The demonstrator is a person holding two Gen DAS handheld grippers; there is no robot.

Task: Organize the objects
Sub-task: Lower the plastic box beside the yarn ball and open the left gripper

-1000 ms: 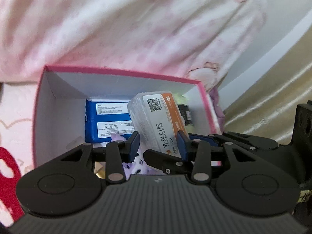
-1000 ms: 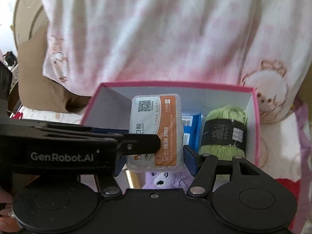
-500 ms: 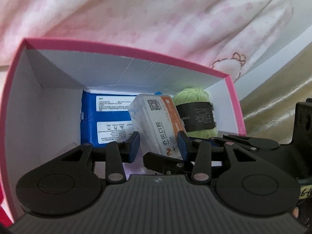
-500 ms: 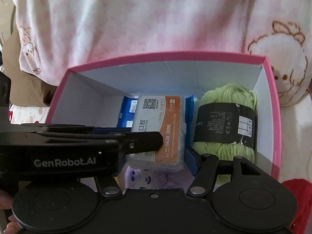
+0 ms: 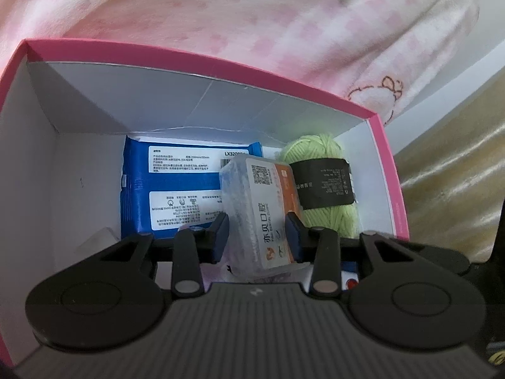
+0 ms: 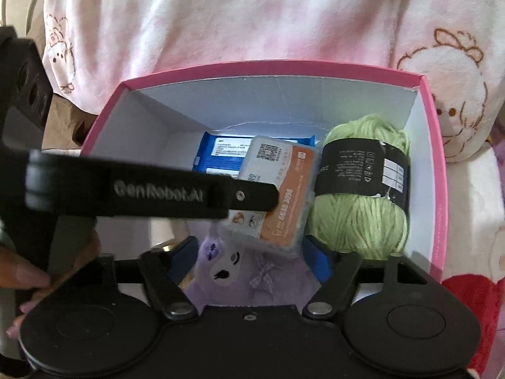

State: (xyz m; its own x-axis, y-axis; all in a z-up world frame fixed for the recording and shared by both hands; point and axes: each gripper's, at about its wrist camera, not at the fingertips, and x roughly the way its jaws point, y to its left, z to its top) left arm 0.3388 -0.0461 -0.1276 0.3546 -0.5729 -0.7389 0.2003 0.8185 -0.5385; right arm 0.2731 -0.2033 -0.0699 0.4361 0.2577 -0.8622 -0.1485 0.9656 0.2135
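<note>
- We hold the left gripper (image 5: pixel 256 235) clamped on a clear plastic case (image 5: pixel 262 208) with an orange-and-white label. Its blue pads press the case's two long sides, near the lower end.
- The case hangs tilted inside the pink box (image 5: pixel 221 63), below the rim, with its QR-code end pointing toward 12 o'clock. We judge this the placing step: the grip low on the case leaves the far end free to settle first.
- Around the case, a blue wipes pack (image 5: pixel 176 173) lies flat at 10 o'clock and a green yarn skein (image 5: pixel 328 218) with a black band sits at 2 o'clock, against the right wall. The gap between the two looks like the intended slot, which would explain the lengthwise hold.
- A purple plush toy (image 6: pixel 240 271) lies on the box floor at 6 o'clock of the case, directly beneath it in the right wrist view.
- Our right gripper (image 6: pixel 251 254) stands half open and its jaws have just been closing. The near corner of the case and the plush toy sit between its pads, but neither pad touches the case.
- From that gripper the case lies at 12 o'clock, just beyond the fingertips, with the left gripper's black finger crossing it from 9 o'clock.
- We read the right gripper as a steadying guide, not a second grip.
- A pink checked fleece (image 5: pixel 252 15) fills the background at 12 o'clock behind the box.
</note>
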